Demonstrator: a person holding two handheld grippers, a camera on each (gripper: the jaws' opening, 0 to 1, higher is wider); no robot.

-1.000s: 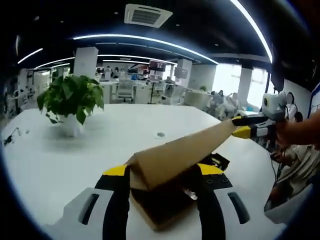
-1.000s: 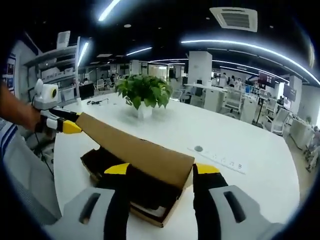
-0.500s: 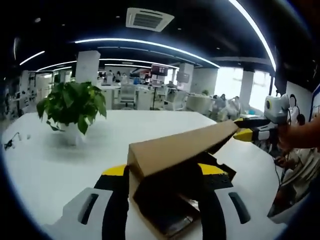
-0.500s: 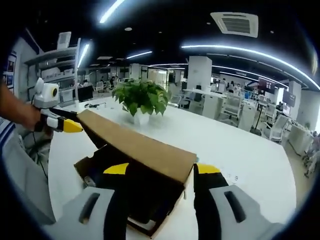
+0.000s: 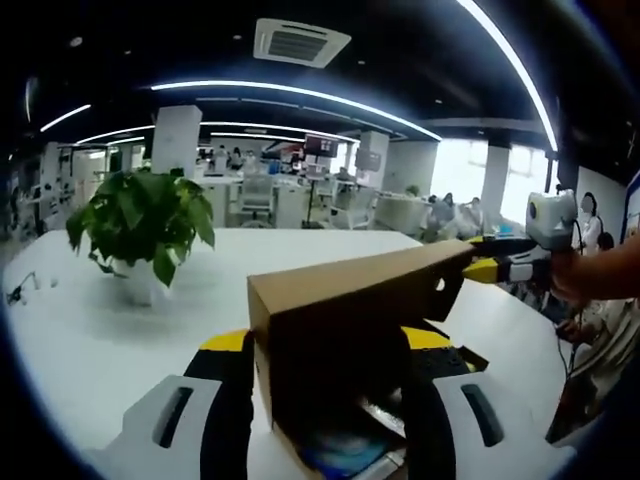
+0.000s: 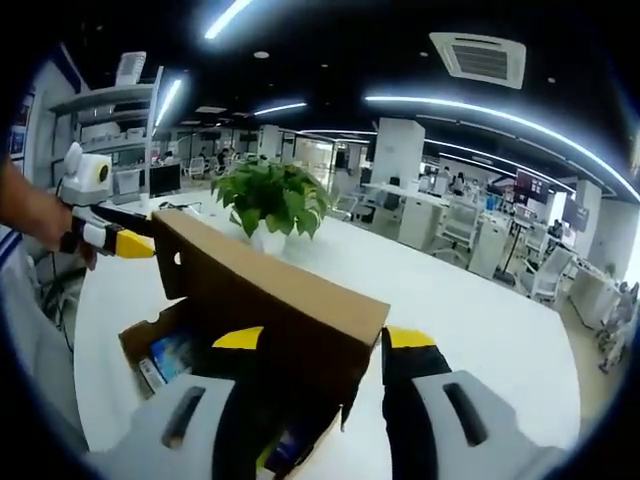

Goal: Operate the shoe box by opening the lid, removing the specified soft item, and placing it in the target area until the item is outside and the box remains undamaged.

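Now raised further than a second ago, the lid is pinched at opposite ends by both hand-held grippers, left and right, exposing the box contents on the table

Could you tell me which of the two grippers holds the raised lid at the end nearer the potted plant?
The left gripper: it holds the lid at the end nearer the potted plant; the right gripper holds the opposite end.

Raised box lid between both grippers
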